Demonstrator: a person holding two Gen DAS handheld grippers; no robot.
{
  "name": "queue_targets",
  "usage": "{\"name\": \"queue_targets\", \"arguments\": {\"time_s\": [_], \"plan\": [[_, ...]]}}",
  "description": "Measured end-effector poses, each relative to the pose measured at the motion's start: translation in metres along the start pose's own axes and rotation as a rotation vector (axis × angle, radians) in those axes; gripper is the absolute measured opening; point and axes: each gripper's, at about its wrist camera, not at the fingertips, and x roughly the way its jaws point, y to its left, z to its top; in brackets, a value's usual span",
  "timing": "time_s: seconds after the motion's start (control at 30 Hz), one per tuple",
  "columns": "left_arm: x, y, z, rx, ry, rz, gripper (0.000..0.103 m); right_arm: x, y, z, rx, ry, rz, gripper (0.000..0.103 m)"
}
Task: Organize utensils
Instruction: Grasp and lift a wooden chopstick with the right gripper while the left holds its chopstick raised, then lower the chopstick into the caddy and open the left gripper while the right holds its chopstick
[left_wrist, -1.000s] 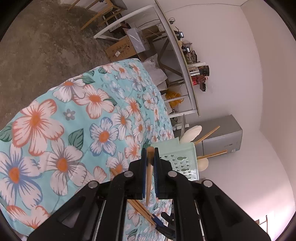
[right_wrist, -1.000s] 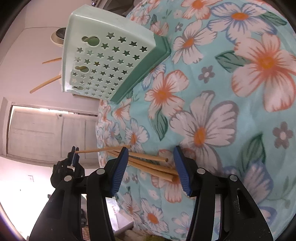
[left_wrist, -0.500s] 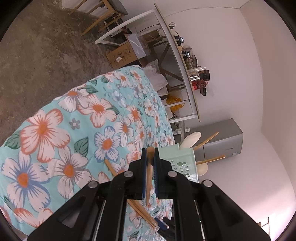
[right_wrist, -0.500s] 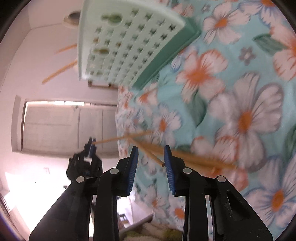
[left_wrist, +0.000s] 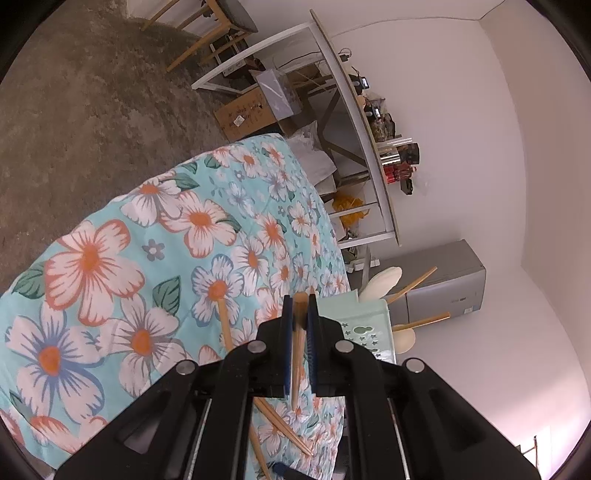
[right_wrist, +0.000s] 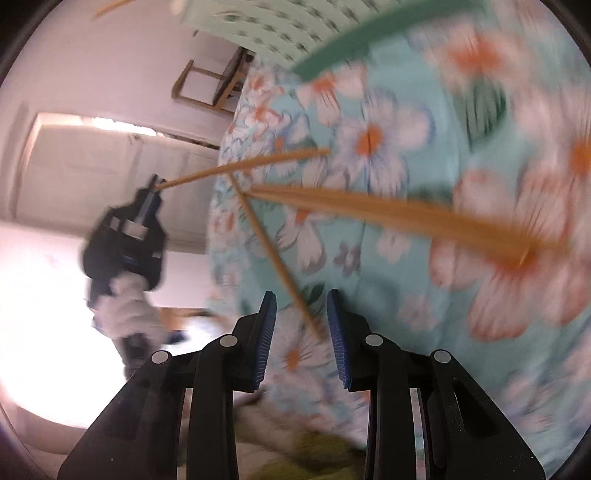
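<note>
My left gripper (left_wrist: 300, 306) is shut on a wooden chopstick (left_wrist: 297, 354) that runs back between its blue pads. The right wrist view shows that same gripper (right_wrist: 147, 192) at the left, with its chopstick (right_wrist: 240, 166) reaching over the table edge. My right gripper (right_wrist: 301, 328) hangs low over the cloth with its jaws partly apart. The near end of a loose chopstick (right_wrist: 280, 266) lies between them, close to the right pad, and the pads do not press on it. More chopsticks (right_wrist: 406, 214) lie bundled on the cloth. The mint perforated holder (left_wrist: 365, 325) stands beyond, holding wooden utensils (left_wrist: 417, 280).
A flowered turquoise cloth (left_wrist: 110, 266) covers the table, whose edge drops to a grey carpet (left_wrist: 74, 110). A white desk (left_wrist: 354, 110) with clutter, a cardboard box (left_wrist: 243, 114) and a grey cabinet (left_wrist: 439, 284) stand behind. A person's hand in white (right_wrist: 125, 306) carries the left gripper.
My right gripper has narrowed its jaws, rolled and swung across the cloth; the holder has slid to the top of its view. The left gripper keeps still, shut on its chopstick.
</note>
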Motion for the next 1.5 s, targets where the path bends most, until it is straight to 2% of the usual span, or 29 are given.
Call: {"name": "queue_targets", "arguments": {"time_s": [0.17, 0.27, 0.33, 0.37, 0.5, 0.63, 0.73, 0.87, 1.03, 1.13, 1.2, 1.37, 1.5], "plan": [[-0.006, 0.002, 0.001, -0.004, -0.013, 0.004, 0.006, 0.017, 0.034, 0.002, -0.235, -0.018, -0.163, 0.030], [-0.010, 0.002, 0.003, -0.004, -0.023, 0.007, 0.006, 0.034, 0.055, -0.005, -0.388, -0.003, -0.223, 0.029], [-0.012, 0.001, 0.004, -0.001, -0.031, 0.009, 0.006, 0.043, 0.061, -0.010, -0.459, 0.003, -0.278, 0.020], [-0.013, 0.001, 0.004, 0.000, -0.033, 0.010, 0.006, 0.046, 0.064, -0.012, -0.491, 0.003, -0.303, 0.006], [-0.015, -0.001, 0.005, 0.011, -0.042, 0.011, 0.006, 0.038, 0.061, -0.016, -0.519, -0.002, -0.295, 0.005], [-0.012, -0.002, 0.007, 0.012, -0.039, 0.009, 0.006, 0.001, 0.043, -0.029, -0.568, -0.014, -0.323, 0.005], [-0.007, -0.001, 0.008, 0.009, -0.034, 0.008, 0.006, -0.021, 0.032, -0.036, -0.562, -0.018, -0.382, 0.005], [-0.001, 0.001, 0.007, -0.003, -0.023, 0.003, 0.006, -0.051, -0.002, -0.043, -0.480, -0.029, -0.450, 0.005], [0.004, 0.001, 0.006, -0.006, -0.012, 0.007, 0.006, -0.070, -0.021, -0.046, -0.397, -0.037, -0.459, 0.009], [0.004, -0.001, 0.006, 0.001, -0.015, 0.008, 0.006, -0.079, -0.016, -0.042, -0.420, -0.052, -0.472, 0.023], [0.002, -0.003, 0.007, 0.009, -0.018, 0.010, 0.006, -0.088, -0.011, -0.037, -0.427, -0.078, -0.460, 0.025], [0.001, -0.007, 0.008, 0.028, -0.026, 0.017, 0.006, -0.104, -0.007, 0.007, -0.356, -0.193, -0.370, 0.028], [0.001, -0.011, 0.007, 0.053, -0.022, 0.033, 0.006, -0.085, -0.002, 0.049, -0.332, -0.252, -0.343, 0.030]]}}
